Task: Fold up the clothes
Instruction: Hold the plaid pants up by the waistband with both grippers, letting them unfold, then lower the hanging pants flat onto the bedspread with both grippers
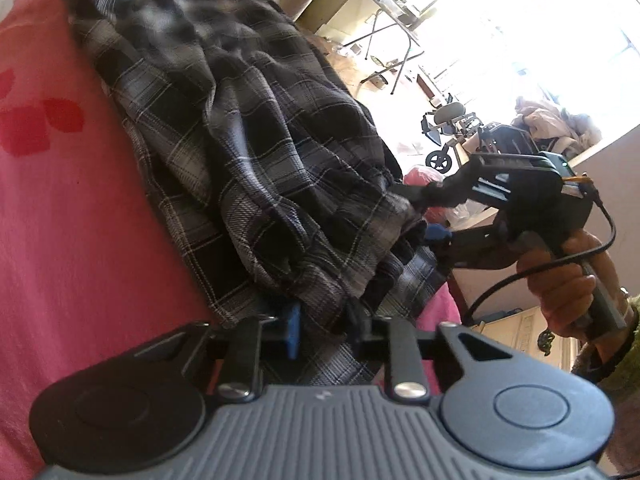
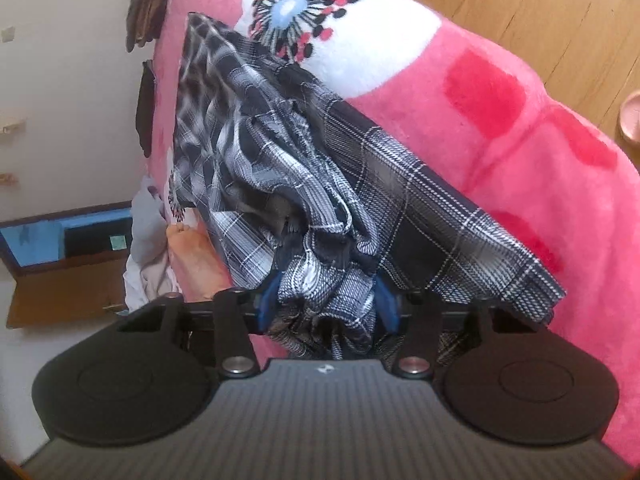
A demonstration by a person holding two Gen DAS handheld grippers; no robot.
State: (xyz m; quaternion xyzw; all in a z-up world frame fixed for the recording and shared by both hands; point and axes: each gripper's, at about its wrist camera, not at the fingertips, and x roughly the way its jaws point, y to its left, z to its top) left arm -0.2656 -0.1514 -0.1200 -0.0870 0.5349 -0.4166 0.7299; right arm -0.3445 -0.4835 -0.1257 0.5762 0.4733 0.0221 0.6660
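A black, grey and white plaid garment (image 1: 248, 128) lies crumpled on a pink flowered blanket (image 1: 60, 220). My left gripper (image 1: 324, 320) is shut on the garment's near edge; one blue pad (image 1: 294, 330) shows and cloth covers the other. In the left wrist view a hand holds my right gripper (image 1: 428, 214) at the garment's right corner, with cloth pinched between its fingers. In the right wrist view the plaid garment (image 2: 400, 208) bunches between the two blue pads (image 2: 386, 302) of my right gripper (image 2: 326, 300), which is shut on it.
The pink blanket (image 2: 540, 160) slopes down toward a wooden floor (image 2: 520, 12). A person's bare foot (image 2: 192, 252) and a heap of pale clothes (image 2: 148, 248) lie at its left edge. A wheelchair (image 1: 444, 132) and a folding table (image 1: 392, 20) stand in the bright room beyond.
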